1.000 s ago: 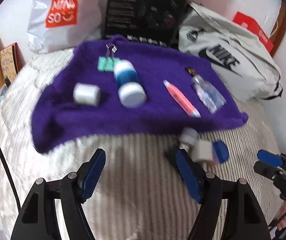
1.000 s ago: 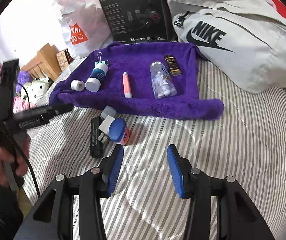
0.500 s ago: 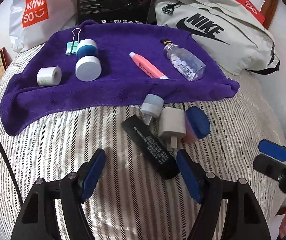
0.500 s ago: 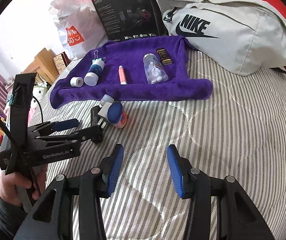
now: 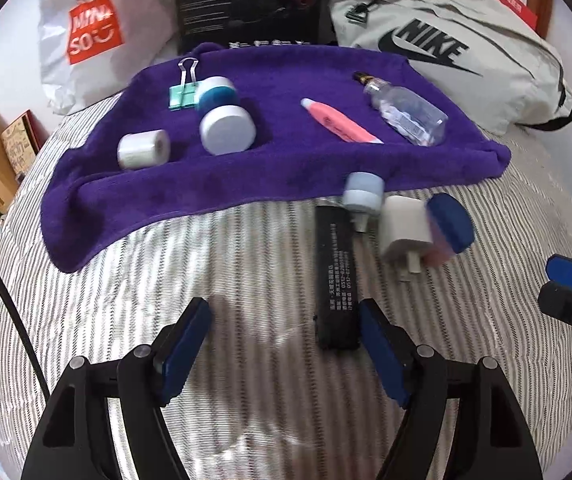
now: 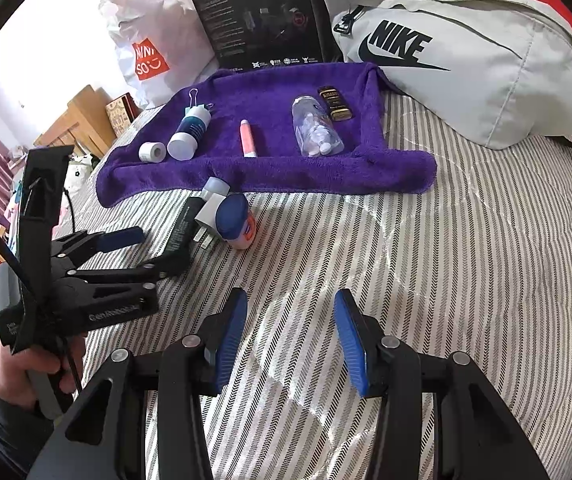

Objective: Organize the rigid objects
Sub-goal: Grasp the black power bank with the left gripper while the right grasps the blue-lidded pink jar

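Covering striped bedspread (image 6: 425,260), seemingly: purple towel (image 6: 278,96)

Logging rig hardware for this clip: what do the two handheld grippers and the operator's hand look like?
Both the left gripper and the right gripper are black angular frames with silver pivot bolts and blue finger pads. The left's body bears white "GenRobot" lettering, with a black cable alongside. The left hand is bare, dark sleeve.

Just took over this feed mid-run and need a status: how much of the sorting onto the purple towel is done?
Done: six items lie on the purple towel, from white tape roll to clear pill bottle. In hand: nothing; left gripper and right gripper have open jaws, the left nearing the black rectangular bar. Left: that bar, white plug adapter, blue-capped jar and grey-capped bottle on the striped bedding.
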Available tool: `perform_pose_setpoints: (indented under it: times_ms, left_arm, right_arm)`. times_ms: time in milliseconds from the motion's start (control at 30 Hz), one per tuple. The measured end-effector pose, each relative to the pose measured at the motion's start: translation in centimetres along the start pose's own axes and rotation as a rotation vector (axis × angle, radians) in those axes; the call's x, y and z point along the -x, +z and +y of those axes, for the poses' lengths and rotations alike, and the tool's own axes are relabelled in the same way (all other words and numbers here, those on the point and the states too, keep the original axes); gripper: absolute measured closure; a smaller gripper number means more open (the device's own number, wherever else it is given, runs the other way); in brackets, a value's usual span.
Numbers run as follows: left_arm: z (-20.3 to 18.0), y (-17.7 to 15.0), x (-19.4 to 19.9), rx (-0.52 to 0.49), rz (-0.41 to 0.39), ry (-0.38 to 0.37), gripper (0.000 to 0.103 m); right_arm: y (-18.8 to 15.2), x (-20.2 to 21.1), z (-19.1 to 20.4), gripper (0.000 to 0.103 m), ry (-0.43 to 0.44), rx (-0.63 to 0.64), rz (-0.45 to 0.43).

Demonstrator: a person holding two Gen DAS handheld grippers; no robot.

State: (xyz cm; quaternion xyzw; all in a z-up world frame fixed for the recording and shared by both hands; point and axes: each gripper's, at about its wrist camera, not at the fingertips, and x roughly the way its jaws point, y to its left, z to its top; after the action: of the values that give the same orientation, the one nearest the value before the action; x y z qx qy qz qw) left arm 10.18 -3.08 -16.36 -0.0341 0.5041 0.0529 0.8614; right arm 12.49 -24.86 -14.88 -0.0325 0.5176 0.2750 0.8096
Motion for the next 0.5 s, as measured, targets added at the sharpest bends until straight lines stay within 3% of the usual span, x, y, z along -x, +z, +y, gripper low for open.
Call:
perform_pose_setpoints:
  times_ms: [300, 400, 433, 467, 500]
  left_arm:
    - [-1.1, 0.9, -0.6, -0.038, -0.039, 0.002, 0.032]
    - [-1.7, 1.1, -0.6, -0.068, -0.062, -0.02, 0.053]
    - [-1.8, 1.2, -0.4, -0.081, -0.072, -0.037, 0.073]
    - [-1.9, 1.3, -0.5, -0.094, -0.075, -0.043, 0.082]
    - [-1.8, 1.4, -0.5, -0.103, -0.075, -0.05, 0.082]
  right_arm:
    - [0.0, -0.9, 0.4, 0.058, 0.02, -0.003, 0.005]
    - [0.2, -1.0, 0.6, 0.058, 0.037, -0.006, -0.007]
    - [0.4, -1.1, 0.7, 0.058, 0.042, -0.008, -0.014]
    - [0.6, -1.3, 0.7, 0.058, 0.045, -0.007, -0.016]
    - [0.8, -1.5, 0.8, 0.058, 0.046, -0.006, -0.015]
